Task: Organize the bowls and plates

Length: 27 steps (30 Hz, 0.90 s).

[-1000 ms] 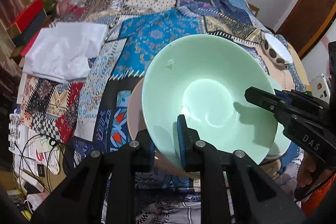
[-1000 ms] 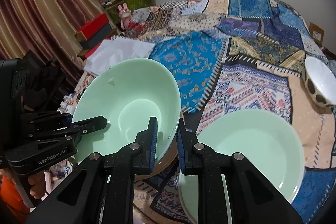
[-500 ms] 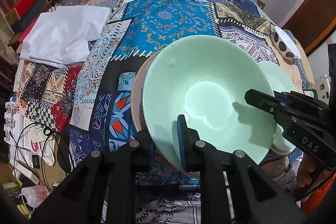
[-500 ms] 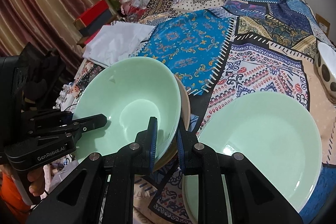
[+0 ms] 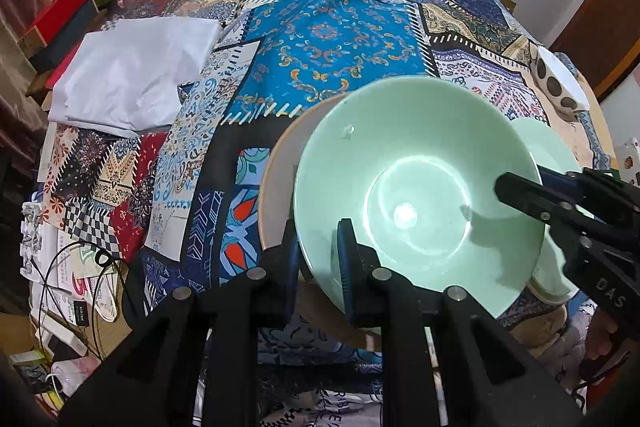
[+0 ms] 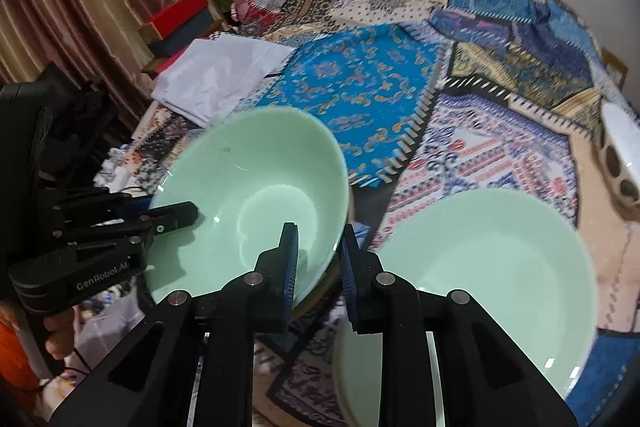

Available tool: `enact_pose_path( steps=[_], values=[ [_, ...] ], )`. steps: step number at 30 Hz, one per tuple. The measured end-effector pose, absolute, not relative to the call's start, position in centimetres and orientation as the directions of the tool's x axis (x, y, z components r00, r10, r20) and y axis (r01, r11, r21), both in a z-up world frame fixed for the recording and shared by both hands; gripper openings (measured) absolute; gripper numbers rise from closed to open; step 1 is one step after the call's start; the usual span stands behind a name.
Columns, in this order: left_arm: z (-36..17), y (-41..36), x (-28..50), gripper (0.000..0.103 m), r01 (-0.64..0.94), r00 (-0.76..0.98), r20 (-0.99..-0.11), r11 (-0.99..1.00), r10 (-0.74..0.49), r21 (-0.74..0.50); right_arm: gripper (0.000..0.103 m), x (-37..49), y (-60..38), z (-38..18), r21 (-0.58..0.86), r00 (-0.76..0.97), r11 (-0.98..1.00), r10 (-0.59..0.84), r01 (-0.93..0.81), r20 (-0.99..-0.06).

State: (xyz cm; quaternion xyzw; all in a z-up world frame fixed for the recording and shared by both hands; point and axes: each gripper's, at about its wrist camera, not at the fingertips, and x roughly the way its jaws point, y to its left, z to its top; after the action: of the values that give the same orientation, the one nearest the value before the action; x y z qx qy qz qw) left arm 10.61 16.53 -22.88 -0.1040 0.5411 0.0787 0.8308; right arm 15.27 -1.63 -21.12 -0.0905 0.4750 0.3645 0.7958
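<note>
A pale green bowl is being set down into a tan plate on the patchwork tablecloth, so the stacking step appears to be at its release stage. The bowl's near rim is being pinched by the left gripper, whose jaws are closed on it, one pad inside the bowl and one outside. On the opposite side the rim is being straddled by the right gripper; its jaws are opening, with the rim between them, and in the right wrist view a gap is showing beside the outer pad, so the rim no longer seems to be clamped there. The bowl is being held slightly tilted, and whether its foot is resting fully on the plate cannot be told, since the contact is hidden under the bowl. The next move is judged to call for the bowl being levelled and seated in the plate's centre before the left grip is let go, with both grippers then being lifted clear without the rim being dragged. Just beside the bowl, to its right, a second green plate is lying flat, and a spotted bowl is standing farther off near the table's edge, both probably awaiting sorting.
</note>
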Motion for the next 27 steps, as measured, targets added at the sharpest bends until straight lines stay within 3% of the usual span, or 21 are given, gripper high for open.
enact_pose_path(
  steps=[13,16,21,27],
  values=[
    [-21.5,16.5,10.8,0.021,-0.270,0.397,-0.916,0.961,0.049,-0.065,0.021,15.6,-3.7,-20.4,0.235,0.293,0.722,0.525,-0.651,-0.799],
    [-21.2,16.4,10.9,0.026,-0.272,0.387,-0.920,0.961,0.052,-0.060,0.021,15.9,-4.9,-19.8,0.243,0.313,0.732,0.533,-0.637,-0.786],
    [-19.2,15.2,11.0,0.048,-0.259,0.421,-0.897,0.966,0.135,0.024,0.022,16.5,-7.6,-18.6,0.231,0.363,0.758,0.527,-0.610,-0.769],
    [-15.3,13.1,12.0,0.052,-0.224,0.486,-0.861,0.974,0.151,0.044,0.022,17.7,-12.0,-16.4,0.197,0.457,0.806,0.496,-0.558,-0.738]
  ],
)
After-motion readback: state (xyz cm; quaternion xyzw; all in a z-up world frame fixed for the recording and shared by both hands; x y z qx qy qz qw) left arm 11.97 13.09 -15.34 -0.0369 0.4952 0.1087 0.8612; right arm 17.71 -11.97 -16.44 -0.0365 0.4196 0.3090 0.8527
